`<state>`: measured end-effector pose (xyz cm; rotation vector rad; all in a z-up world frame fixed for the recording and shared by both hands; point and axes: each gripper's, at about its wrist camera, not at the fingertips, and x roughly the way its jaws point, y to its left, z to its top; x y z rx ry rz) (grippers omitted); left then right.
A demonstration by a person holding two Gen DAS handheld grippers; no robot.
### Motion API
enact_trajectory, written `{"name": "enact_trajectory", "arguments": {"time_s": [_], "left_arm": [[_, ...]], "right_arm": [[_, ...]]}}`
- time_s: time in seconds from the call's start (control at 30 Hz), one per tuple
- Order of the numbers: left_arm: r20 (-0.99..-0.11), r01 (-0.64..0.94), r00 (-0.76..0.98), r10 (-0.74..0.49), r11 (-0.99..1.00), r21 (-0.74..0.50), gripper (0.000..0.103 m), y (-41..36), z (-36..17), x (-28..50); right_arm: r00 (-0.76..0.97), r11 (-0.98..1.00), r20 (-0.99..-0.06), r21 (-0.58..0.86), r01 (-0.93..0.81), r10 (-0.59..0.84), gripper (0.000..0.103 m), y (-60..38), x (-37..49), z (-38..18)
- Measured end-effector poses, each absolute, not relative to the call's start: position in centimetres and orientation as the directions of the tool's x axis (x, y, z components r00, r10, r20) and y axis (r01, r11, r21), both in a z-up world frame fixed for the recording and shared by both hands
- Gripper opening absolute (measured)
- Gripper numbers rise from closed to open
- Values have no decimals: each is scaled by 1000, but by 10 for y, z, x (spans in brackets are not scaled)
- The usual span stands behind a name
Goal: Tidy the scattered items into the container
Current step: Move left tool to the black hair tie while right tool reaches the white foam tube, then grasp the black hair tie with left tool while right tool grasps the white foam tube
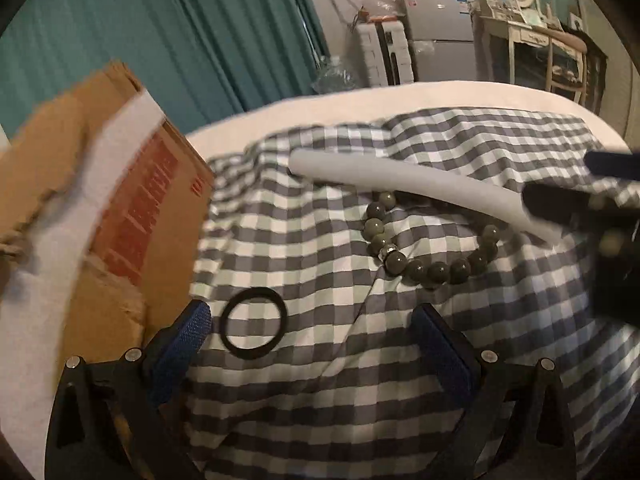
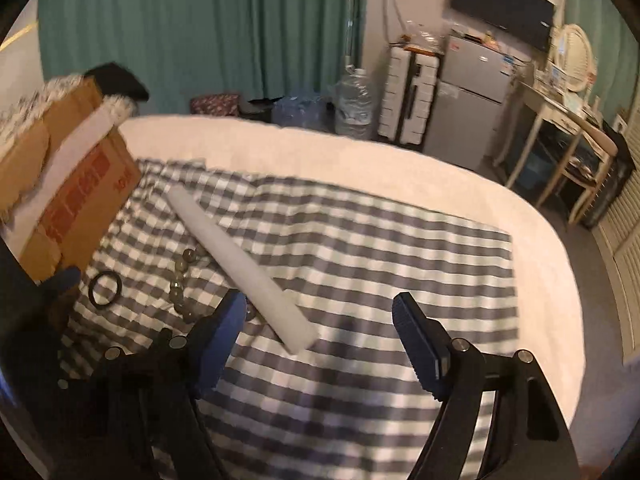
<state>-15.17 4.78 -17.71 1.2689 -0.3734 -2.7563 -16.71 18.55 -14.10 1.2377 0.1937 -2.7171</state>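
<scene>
On a checked cloth (image 1: 320, 400), a black ring (image 1: 253, 323), a bead bracelet (image 1: 424, 256) and a white foam rod (image 2: 240, 268) are seen scattered just right of the cardboard box (image 1: 120, 208). The left gripper (image 1: 312, 344) is held with jaws apart near the ring; the right gripper (image 2: 320, 332), likewise empty, is lowered over the rod's near end. A closing grasp is judged the next requirement.
</scene>
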Motion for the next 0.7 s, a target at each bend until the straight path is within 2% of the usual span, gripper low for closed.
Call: {"name": "enact_trajectory", "arguments": {"time_s": [0.1, 0.17, 0.2, 0.23, 0.27, 0.3, 0.33, 0.37, 0.4, 0.5, 0.57, 0.6, 0.63, 0.7], "left_arm": [[-731, -23, -659, -178, -966, 256, 103, 48, -179, -154], [-725, -29, -665, -178, -964, 263, 103, 50, -181, -154], [-725, -32, -666, -174, -965, 261, 103, 50, -179, -154], [-727, -37, -666, -166, -966, 255, 102, 50, -179, -154], [-736, -50, -661, -145, -970, 236, 99, 49, -179, -155], [-756, -56, -646, -106, -981, 186, 92, 44, -180, -156], [-777, -42, -626, -58, -993, 107, 90, 35, -180, -158], [-796, -7, -605, 10, -1000, -7, 90, 21, -180, -158], [-795, 5, -605, 41, -998, -56, 88, 15, -180, -158], [-792, -23, -610, 20, -1000, -7, 83, 21, -178, -153], [-794, -25, -608, 25, -1000, -12, 74, 24, -175, -146], [-793, -28, -608, 31, -999, -18, 63, 26, -173, -142], [-791, -34, -611, 36, -999, -19, 48, 28, -171, -139], [-788, -52, -615, 29, -999, 3, 32, 35, -167, -131]], "right_arm": [[-614, -982, -781, -2, 190, -117, 59, 187, -175, -157], [-583, -980, -799, 39, 194, -147, 43, 189, -178, -165], [-578, -980, -802, 40, 194, -147, 40, 188, -178, -166], [-578, -979, -802, 38, 200, -150, 30, 187, -177, -166], [-572, -977, -806, 36, 208, -152, 25, 187, -176, -164], [-564, -977, -812, 39, 207, -152, 21, 188, -174, -161], [-556, -978, -817, 45, 204, -154, 15, 190, -172, -158], [-546, -979, -823, 52, 199, -155, 13, 194, -170, -154], [-537, -979, -830, 55, 196, -154, 12, 197, -166, -150], [-523, -984, -846, 14, 180, -107, 10, 203, -155, -138], [-502, -986, -861, -4, 169, -83, 10, 206, -142, -132], [-488, -986, -870, -14, 168, -71, 10, 206, -133, -130], [-477, -984, -877, -34, 174, -54, 10, 206, -122, -130], [-464, -979, -886, -111, 170, 20, 10, 207, -93, -130]]}}
